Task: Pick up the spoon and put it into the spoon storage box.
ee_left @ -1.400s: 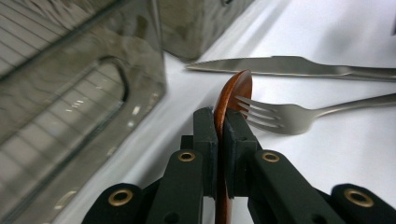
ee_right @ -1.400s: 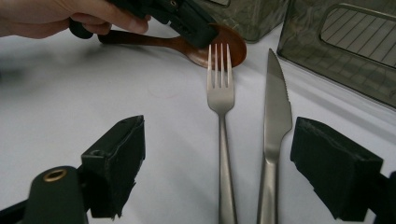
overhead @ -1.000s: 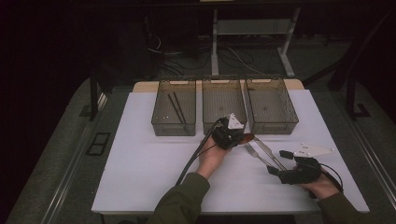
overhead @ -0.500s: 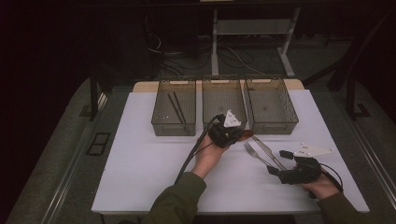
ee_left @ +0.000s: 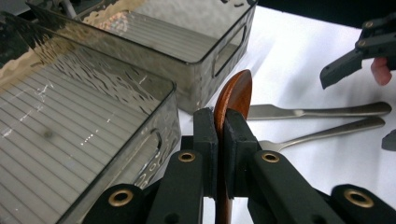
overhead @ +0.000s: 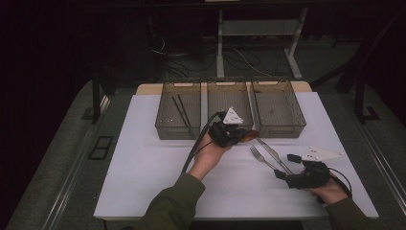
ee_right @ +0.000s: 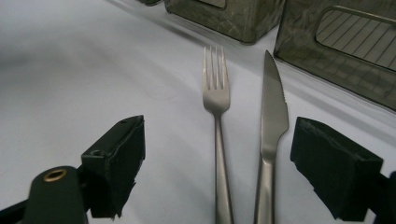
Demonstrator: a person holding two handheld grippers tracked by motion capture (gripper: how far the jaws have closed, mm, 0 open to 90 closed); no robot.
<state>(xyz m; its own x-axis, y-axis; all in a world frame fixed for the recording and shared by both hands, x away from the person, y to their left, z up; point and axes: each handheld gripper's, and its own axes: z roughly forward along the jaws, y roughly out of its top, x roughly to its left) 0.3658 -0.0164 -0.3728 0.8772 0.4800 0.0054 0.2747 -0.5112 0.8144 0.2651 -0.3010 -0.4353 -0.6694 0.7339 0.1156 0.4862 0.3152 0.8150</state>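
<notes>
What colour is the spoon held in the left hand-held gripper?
Reddish brown, like polished wood. The spoon shows best in the left gripper view, clamped in the left hand-held gripper.

spoon (ee_left: 233,100): lower part hidden between the jaws, handle cut off at the bottom edge | fork (ee_right: 217,126) and knife (ee_right: 271,130): handles cut off at bottom edge, right gripper view | trays, upper right there: blurred, cropped
</notes>
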